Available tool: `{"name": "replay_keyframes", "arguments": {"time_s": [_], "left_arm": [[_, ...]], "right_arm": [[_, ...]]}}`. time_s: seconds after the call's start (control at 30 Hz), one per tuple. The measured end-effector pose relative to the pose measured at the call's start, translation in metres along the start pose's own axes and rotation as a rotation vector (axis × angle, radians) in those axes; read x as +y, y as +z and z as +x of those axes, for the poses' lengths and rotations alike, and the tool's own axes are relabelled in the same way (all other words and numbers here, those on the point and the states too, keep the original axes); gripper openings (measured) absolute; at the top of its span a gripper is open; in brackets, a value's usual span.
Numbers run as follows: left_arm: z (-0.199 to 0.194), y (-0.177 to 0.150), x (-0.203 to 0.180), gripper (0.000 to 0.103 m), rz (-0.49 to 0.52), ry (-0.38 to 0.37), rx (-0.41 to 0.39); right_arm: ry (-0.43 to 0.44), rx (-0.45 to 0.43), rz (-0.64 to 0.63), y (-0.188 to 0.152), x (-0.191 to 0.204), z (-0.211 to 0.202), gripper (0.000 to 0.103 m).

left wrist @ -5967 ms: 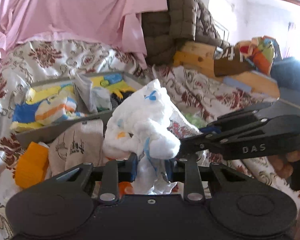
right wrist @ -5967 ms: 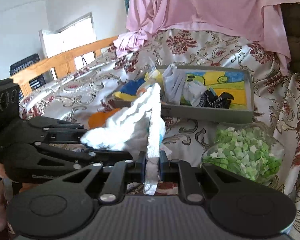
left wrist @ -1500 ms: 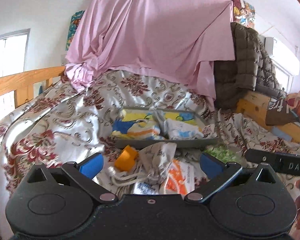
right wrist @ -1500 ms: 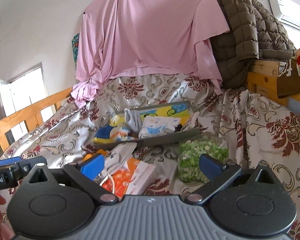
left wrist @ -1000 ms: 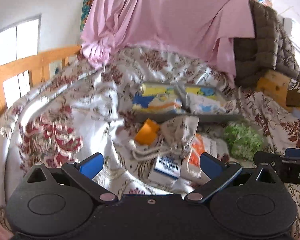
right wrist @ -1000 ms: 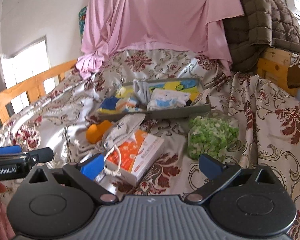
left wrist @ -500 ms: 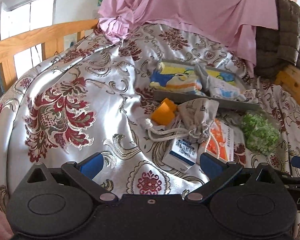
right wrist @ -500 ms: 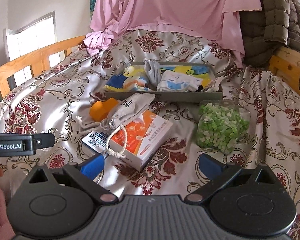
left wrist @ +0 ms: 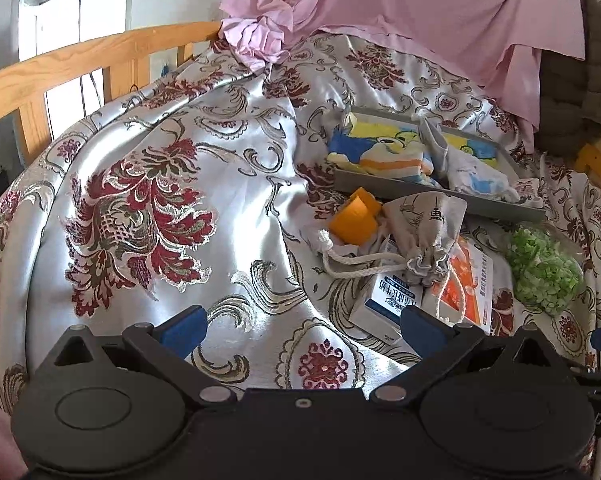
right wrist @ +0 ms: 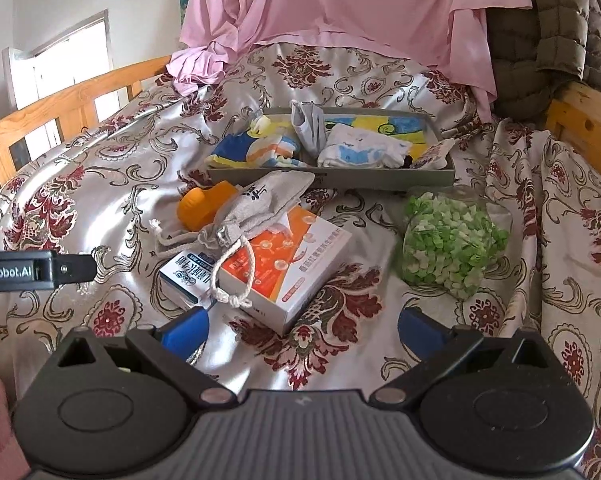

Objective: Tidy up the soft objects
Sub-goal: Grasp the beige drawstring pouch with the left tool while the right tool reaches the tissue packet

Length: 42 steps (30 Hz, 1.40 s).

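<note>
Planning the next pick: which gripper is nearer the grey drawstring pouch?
Right, likely. The right gripper sits straight before the grey drawstring pouch; the left gripper is off to the pouch's left, open like the right.

Glossy silver satin bedspread with red floral pattern (right wrist: pixel 100 184); coarse matt grey cloth drawstring pouch (right wrist: pixel 260 204); smooth orange-and-white cardboard box (right wrist: pixel 296 264); varnished wooden bed rail (left wrist: pixel 80 64).

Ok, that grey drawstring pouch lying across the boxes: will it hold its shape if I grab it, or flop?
Probably flops: the grey drawstring pouch is creased cloth sagging over the orange box. It looks fairly flat, so likely light, though its contents are hidden. Its loose white cord trails over both boxes and may snag or drag them when lifted.
</note>
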<state>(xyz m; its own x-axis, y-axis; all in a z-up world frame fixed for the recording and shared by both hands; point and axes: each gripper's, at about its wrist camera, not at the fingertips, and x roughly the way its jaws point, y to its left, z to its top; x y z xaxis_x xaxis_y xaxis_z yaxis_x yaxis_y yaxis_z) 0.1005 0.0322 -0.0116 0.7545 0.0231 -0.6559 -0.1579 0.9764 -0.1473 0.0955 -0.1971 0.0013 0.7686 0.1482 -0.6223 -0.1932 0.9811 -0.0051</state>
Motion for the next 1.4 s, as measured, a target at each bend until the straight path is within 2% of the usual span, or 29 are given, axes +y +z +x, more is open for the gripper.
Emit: {"name": "replay_keyframes", "arguments": {"time_s": [0.17, 0.33, 0.5, 0.6, 0.77, 0.87, 1.03, 1.3, 1.4], "left_arm": [[0.015, 0.011, 0.005, 0.102, -0.008, -0.044, 0.091], [0.032, 0.027, 0.002, 0.102, 0.044, -0.07, 0.129], [0.045, 0.042, -0.007, 0.102, 0.17, -0.094, 0.09], [0.054, 0.051, -0.008, 0.102, 0.202, -0.121, 0.062], [0.072, 0.061, -0.005, 0.102, 0.16, -0.142, 0.033], [0.081, 0.062, -0.002, 0.102, 0.115, -0.173, 0.056], [0.087, 0.06, -0.003, 0.102, 0.104, -0.257, 0.051], [0.096, 0.057, -0.021, 0.102, 0.145, -0.396, -0.012], [0.103, 0.059, -0.03, 0.102, 0.159, -0.476, -0.017]], "right_arm": [[0.002, -0.022, 0.007, 0.001, -0.001, 0.0, 0.103], [0.013, -0.064, 0.006, 0.004, 0.001, 0.001, 0.103], [0.018, -0.091, -0.06, 0.009, 0.008, 0.009, 0.103], [0.0, -0.11, -0.111, 0.012, 0.014, 0.017, 0.103], [-0.018, -0.139, -0.18, 0.017, 0.022, 0.035, 0.103], [-0.024, -0.158, -0.213, 0.021, 0.027, 0.047, 0.103], [-0.103, -0.174, -0.279, 0.029, 0.025, 0.062, 0.103], [-0.125, -0.152, -0.301, 0.048, -0.002, 0.09, 0.103], [-0.116, -0.166, -0.309, 0.056, -0.013, 0.101, 0.103]]}}
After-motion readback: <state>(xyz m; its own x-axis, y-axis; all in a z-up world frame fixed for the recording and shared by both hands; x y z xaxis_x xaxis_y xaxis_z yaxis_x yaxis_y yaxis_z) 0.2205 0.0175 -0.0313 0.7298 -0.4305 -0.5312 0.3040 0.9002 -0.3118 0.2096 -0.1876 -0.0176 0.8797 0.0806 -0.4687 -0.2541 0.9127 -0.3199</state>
